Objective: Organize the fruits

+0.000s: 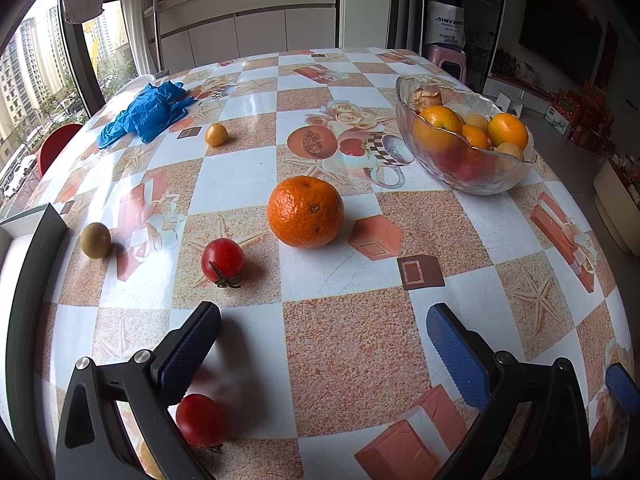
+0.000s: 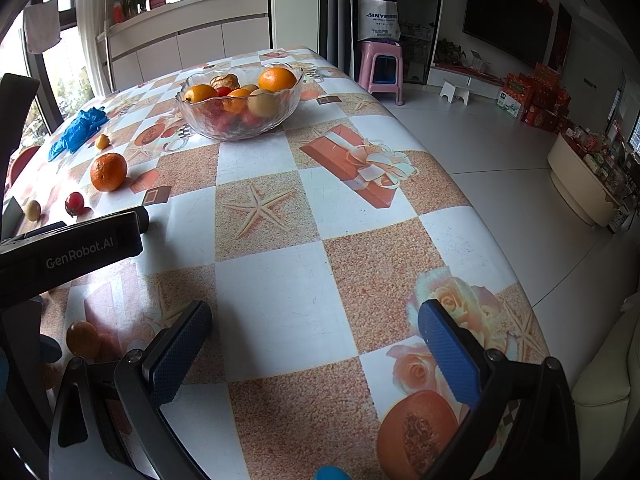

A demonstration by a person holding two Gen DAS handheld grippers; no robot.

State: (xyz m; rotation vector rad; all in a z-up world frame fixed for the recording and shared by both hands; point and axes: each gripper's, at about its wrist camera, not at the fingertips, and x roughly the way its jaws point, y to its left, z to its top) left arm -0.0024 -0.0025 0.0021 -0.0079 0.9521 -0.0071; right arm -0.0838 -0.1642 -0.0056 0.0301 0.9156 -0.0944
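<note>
A glass bowl (image 1: 480, 176) (image 2: 240, 124) holding oranges and other fruit stands at the table's far right. Loose on the patterned tablecloth lie a large orange (image 1: 305, 212) (image 2: 108, 172), a red tomato (image 1: 222, 261) (image 2: 74, 203), a second tomato (image 1: 201, 420) beside my left finger, a greenish-brown round fruit (image 1: 95, 240) (image 2: 33, 210) and a small yellow fruit (image 1: 216, 134) (image 2: 102, 141). My left gripper (image 1: 322, 328) hangs open just above the table, short of the orange, holding nothing. My right gripper (image 2: 314, 334) is open over bare tablecloth. Another small orange fruit (image 2: 83, 339) lies left of it.
A crumpled blue plastic glove (image 1: 146, 114) (image 2: 76, 130) lies at the far left of the table. The left gripper's black body (image 2: 72, 250) crosses the right wrist view. A pink stool (image 2: 380, 70) and red boxes (image 2: 532, 96) stand on the floor beyond the table's right edge.
</note>
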